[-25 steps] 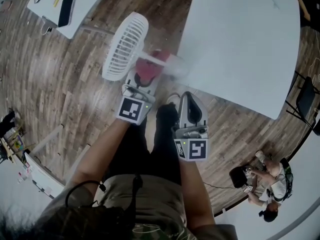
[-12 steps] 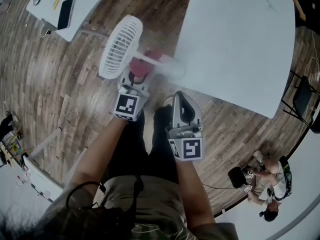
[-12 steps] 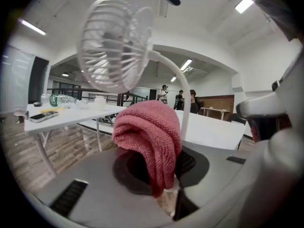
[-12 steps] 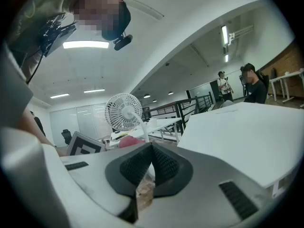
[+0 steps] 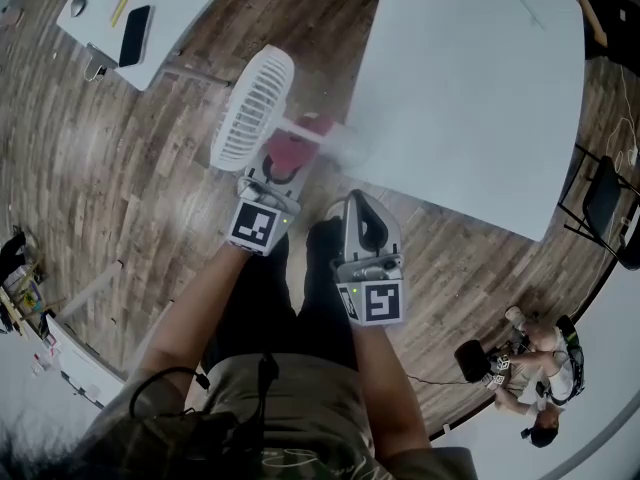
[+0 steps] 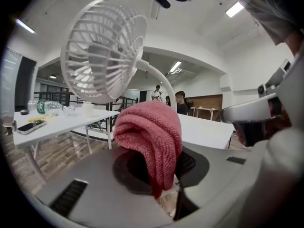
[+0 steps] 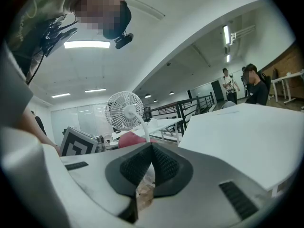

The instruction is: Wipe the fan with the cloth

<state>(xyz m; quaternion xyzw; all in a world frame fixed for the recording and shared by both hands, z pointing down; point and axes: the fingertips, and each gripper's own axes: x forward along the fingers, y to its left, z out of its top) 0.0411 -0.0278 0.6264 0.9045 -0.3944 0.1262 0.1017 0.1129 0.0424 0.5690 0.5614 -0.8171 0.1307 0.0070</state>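
Pink cloth [image 6: 148,129] in left gripper [image 6: 164,170]

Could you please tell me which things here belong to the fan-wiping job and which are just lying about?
For the job: fan, red cloth gripped in the left tongs.
Lying about: phone on the side table, black chair.

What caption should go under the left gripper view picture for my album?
The left gripper pinches a red cloth in its jaws, with the white fan just ahead.
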